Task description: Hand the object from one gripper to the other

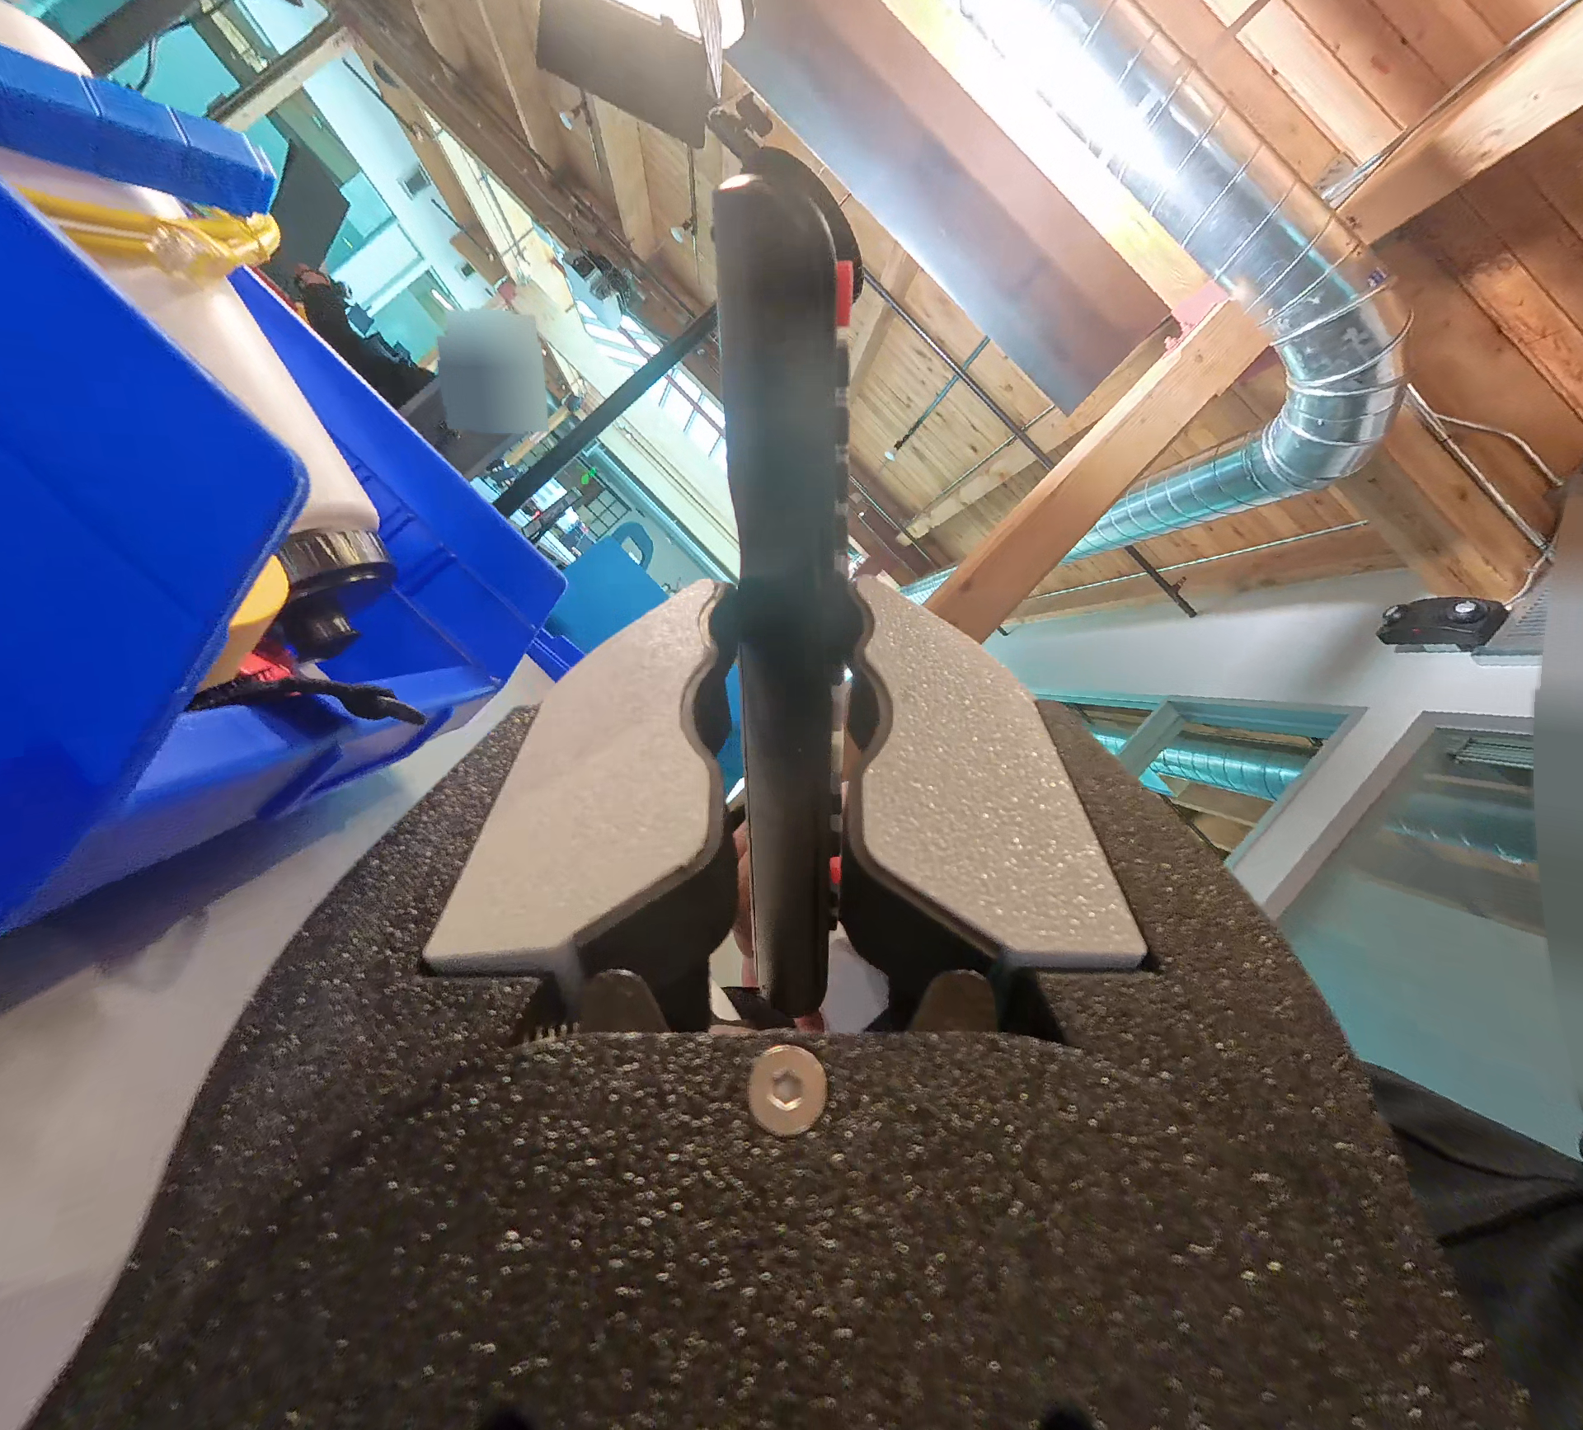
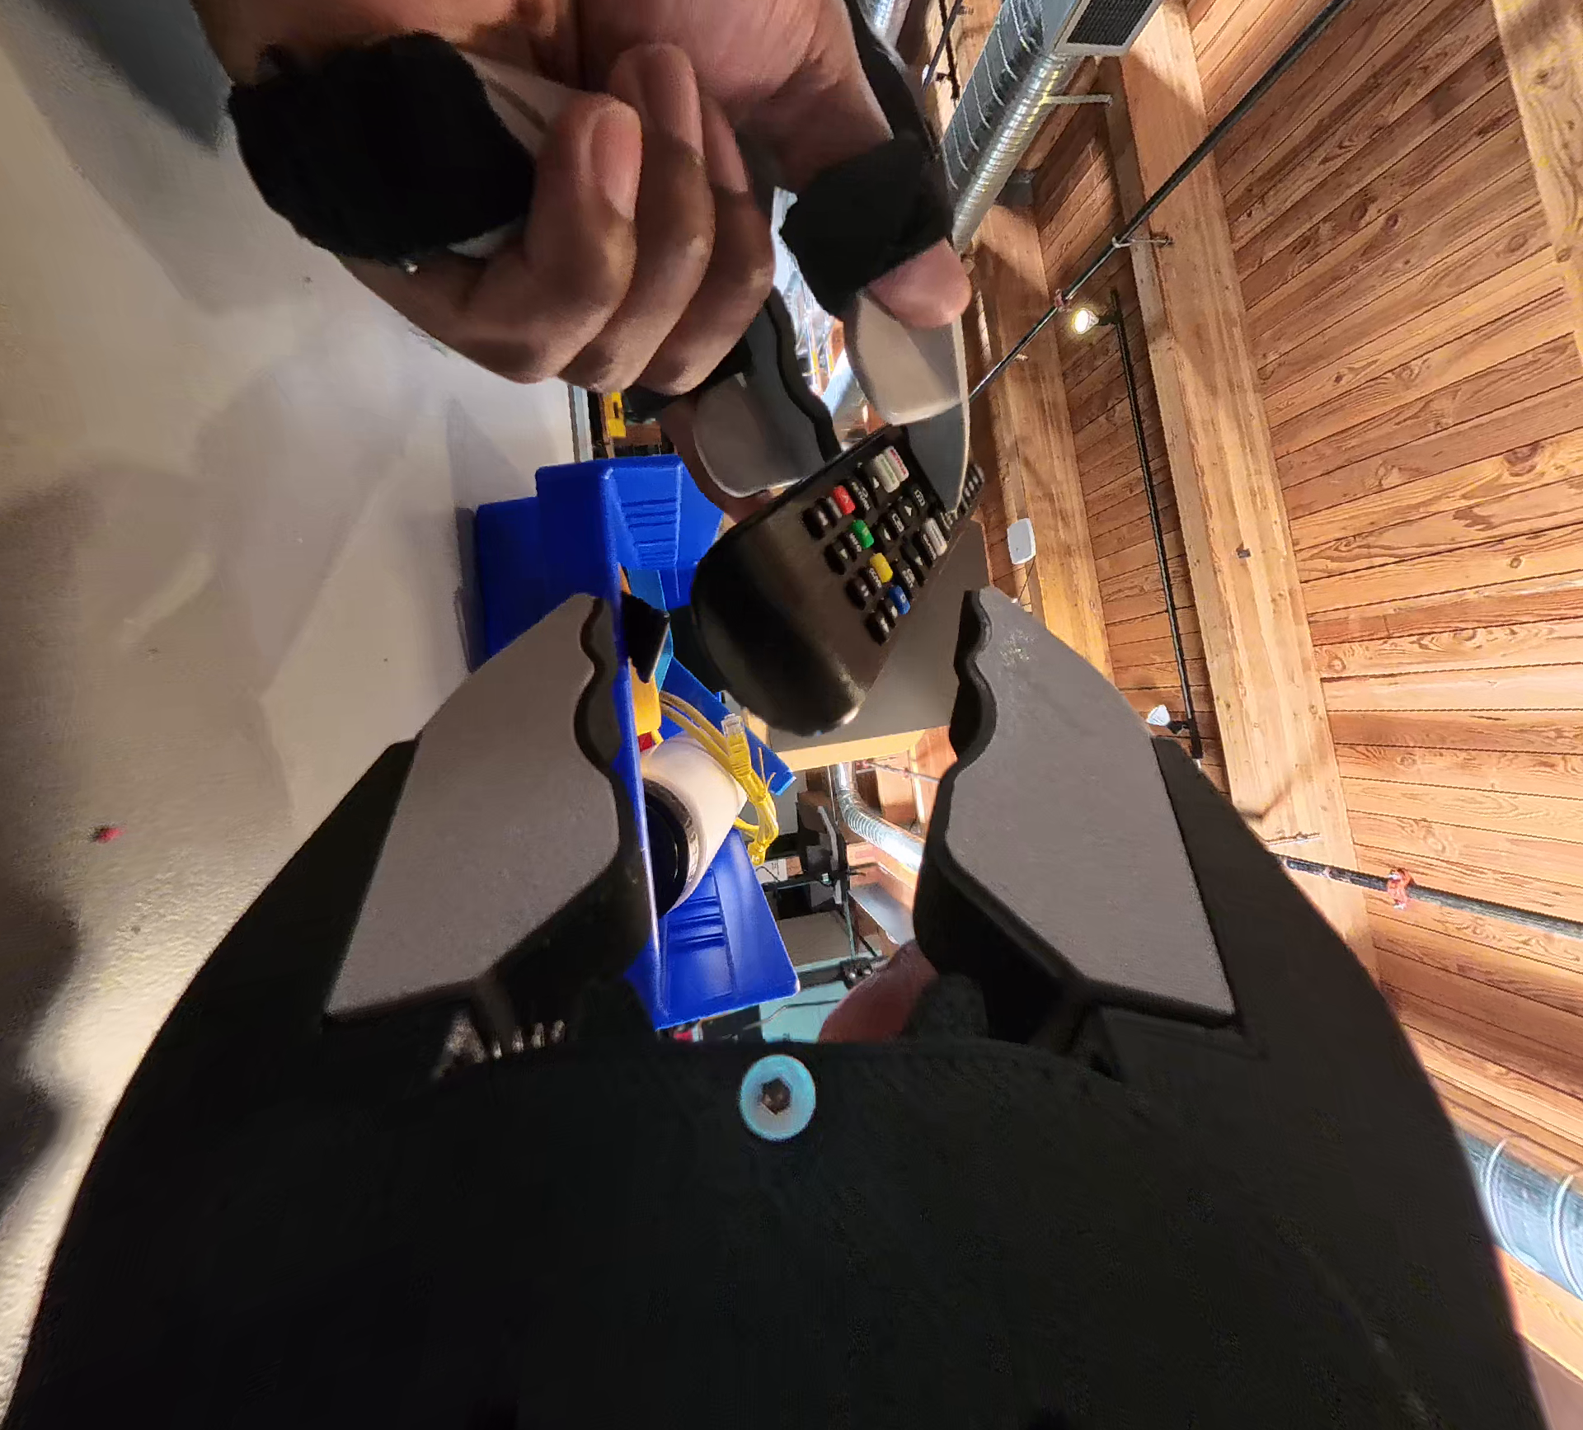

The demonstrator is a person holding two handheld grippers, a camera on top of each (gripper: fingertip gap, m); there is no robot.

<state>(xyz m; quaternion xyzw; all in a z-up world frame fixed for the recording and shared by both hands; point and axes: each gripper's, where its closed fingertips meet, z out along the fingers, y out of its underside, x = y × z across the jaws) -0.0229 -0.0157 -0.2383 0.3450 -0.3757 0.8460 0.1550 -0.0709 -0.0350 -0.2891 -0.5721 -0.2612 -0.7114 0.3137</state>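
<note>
Right gripper (image 2: 784,669) gapes wide, empty, the remote control (image 2: 822,601) hanging just ahead of its tips, its near end between them but not touching. Beyond, the left gripper (image 1: 784,622) clamps that remote edge-on, a blue bin (image 2: 591,532) behind.

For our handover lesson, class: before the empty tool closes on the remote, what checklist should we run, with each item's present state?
1. Left tool clamped on the remote control: ok, its fingers pinch the body edge-on.
2. Right tool open to receive: ok, jaws spread wide with nothing between them.
3. Remote's free end between the right tool's fingers: not ok, the remote sits just beyond the tips.
4. Enough free length left to grip: cannot tell.
5. Path clear of the blue bin: ok, the bin lies behind and to the side.
6. Person's hand clear of the closing jaws: ok.
</note>
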